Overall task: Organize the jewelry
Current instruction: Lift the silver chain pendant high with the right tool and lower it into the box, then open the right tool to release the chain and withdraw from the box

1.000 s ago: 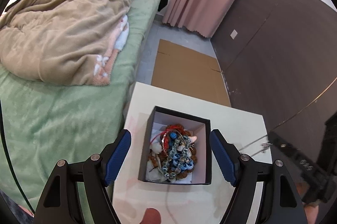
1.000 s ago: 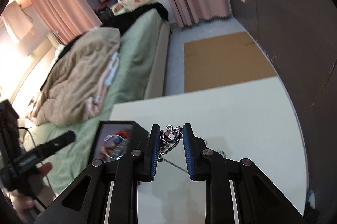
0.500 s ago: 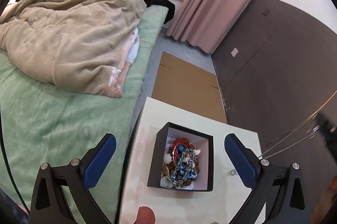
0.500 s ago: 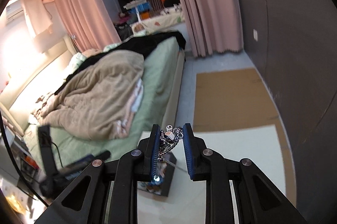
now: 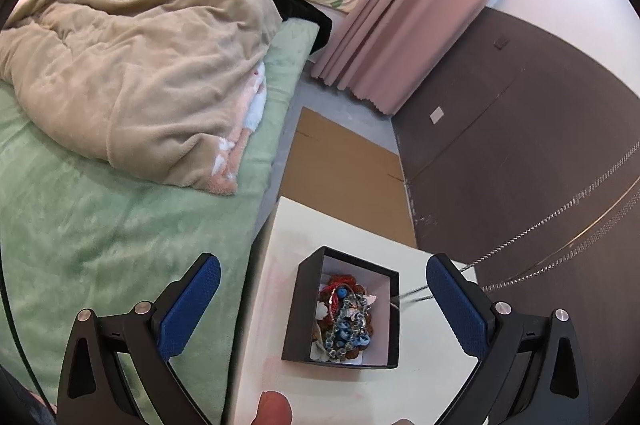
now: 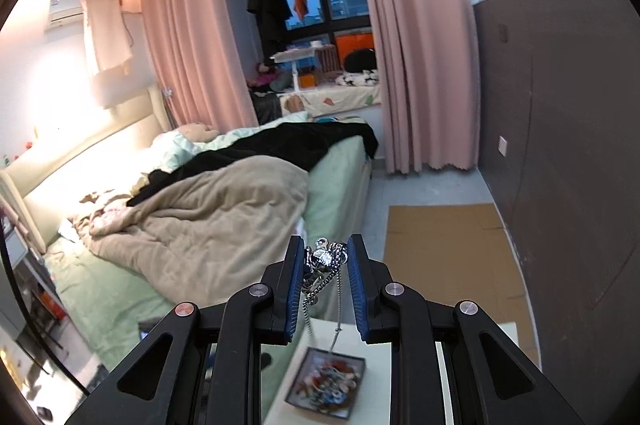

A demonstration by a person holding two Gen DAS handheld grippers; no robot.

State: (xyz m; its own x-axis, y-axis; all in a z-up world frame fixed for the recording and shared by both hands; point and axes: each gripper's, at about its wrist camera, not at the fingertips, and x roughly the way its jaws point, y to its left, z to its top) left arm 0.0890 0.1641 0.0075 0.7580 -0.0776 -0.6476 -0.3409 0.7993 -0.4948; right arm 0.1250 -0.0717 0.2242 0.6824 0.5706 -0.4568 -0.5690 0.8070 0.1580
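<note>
A black box (image 5: 298, 309) with a white lining stands on the white table (image 5: 320, 229) and holds a tangle of beaded jewelry (image 5: 345, 321). My left gripper (image 5: 320, 301) is open, its blue pads wide apart on either side of the box, above it. My right gripper (image 6: 323, 261) is shut on a silver necklace (image 6: 322, 259), high above the table. Its chain hangs down toward the box (image 6: 326, 381). In the left wrist view the chain (image 5: 560, 213) stretches from the right edge down to the box's right rim.
A bed with a green sheet (image 5: 100, 225) and a beige duvet (image 5: 132, 65) lies left of the table. Flat cardboard (image 5: 344, 165) covers the floor beyond it. A dark wall panel (image 5: 520, 145) runs along the right. Pink curtains (image 6: 412, 45) hang at the back.
Both grippers have risen away from the table. The right one has lifted the necklace high, so its chain now hangs over the box. The left gripper's jaws have opened wider.
</note>
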